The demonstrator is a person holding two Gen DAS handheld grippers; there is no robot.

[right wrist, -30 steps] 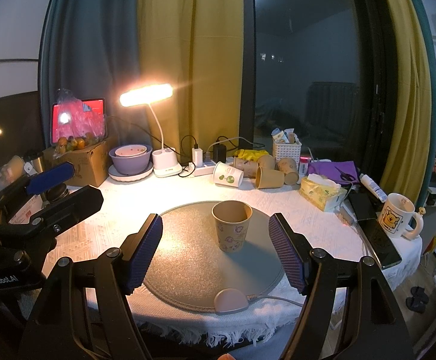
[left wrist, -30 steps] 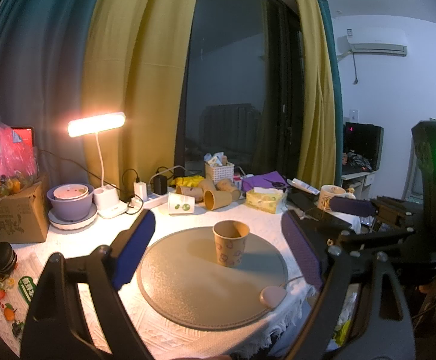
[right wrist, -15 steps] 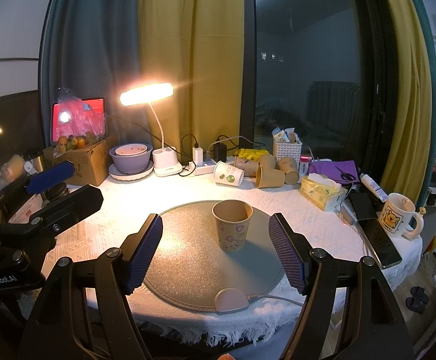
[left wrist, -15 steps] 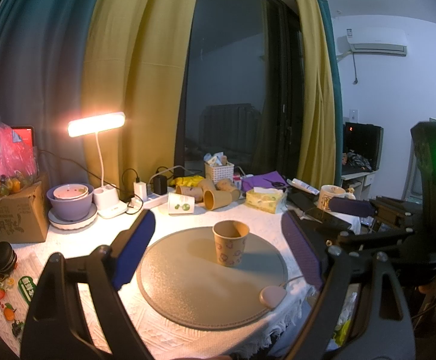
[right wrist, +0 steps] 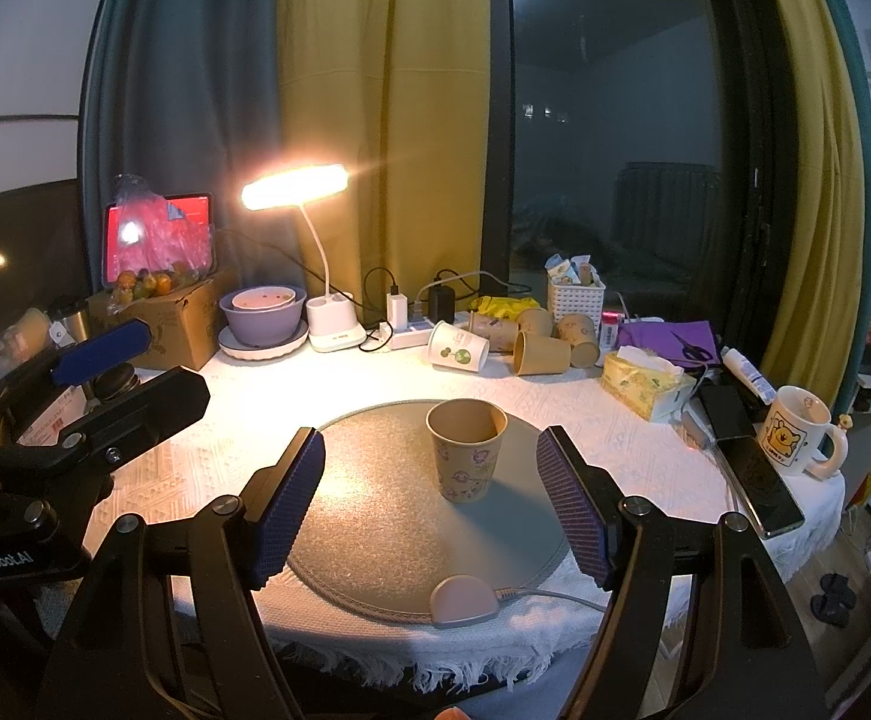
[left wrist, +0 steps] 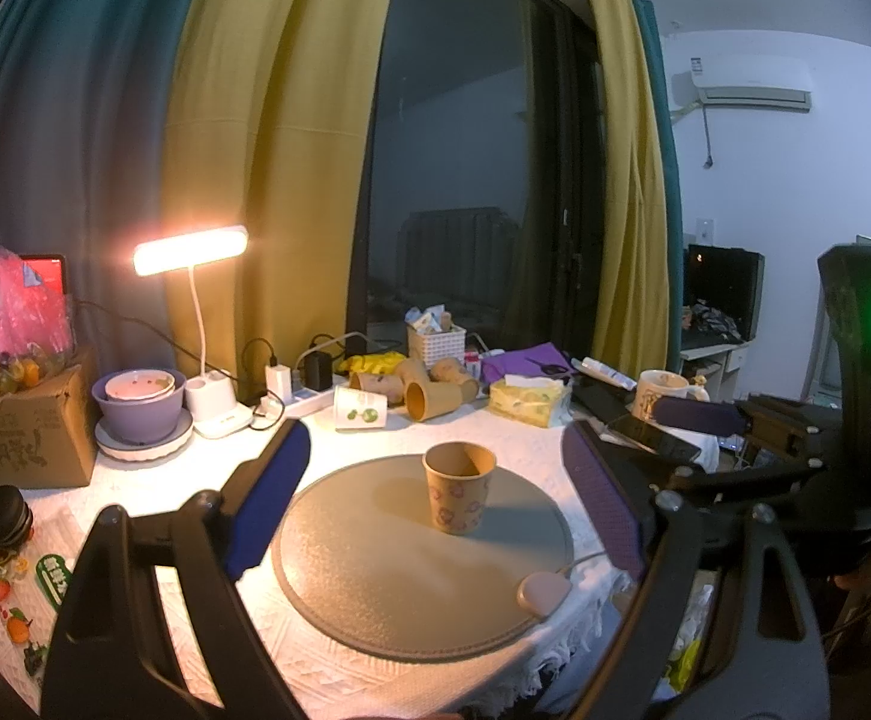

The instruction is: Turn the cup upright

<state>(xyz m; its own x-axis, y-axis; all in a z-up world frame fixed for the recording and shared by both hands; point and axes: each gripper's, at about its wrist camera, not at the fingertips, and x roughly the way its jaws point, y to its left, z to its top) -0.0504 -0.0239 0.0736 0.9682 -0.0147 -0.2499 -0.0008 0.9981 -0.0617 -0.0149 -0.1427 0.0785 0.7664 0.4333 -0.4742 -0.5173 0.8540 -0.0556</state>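
A brown paper cup [left wrist: 458, 487] with purple prints stands upright, mouth up, on a round grey mat [left wrist: 375, 576]. It also shows in the right wrist view [right wrist: 466, 457], on the mat [right wrist: 375, 516]. My left gripper [left wrist: 435, 510] is open and empty, held back from the cup. My right gripper [right wrist: 432, 501] is open and empty, with the cup beyond its blue pads. Each gripper shows in the other's view: the right one [left wrist: 705, 420] and the left one [right wrist: 105, 360].
Several paper cups [right wrist: 519, 339] lie on their sides at the back. A lit desk lamp [right wrist: 315, 276], purple bowl [right wrist: 263, 315], cardboard box [right wrist: 159, 324], tissue pack [right wrist: 645, 381], phone [right wrist: 759, 483] and mug [right wrist: 795, 438] ring the mat. A pink controller [right wrist: 462, 600] sits at the mat's front edge.
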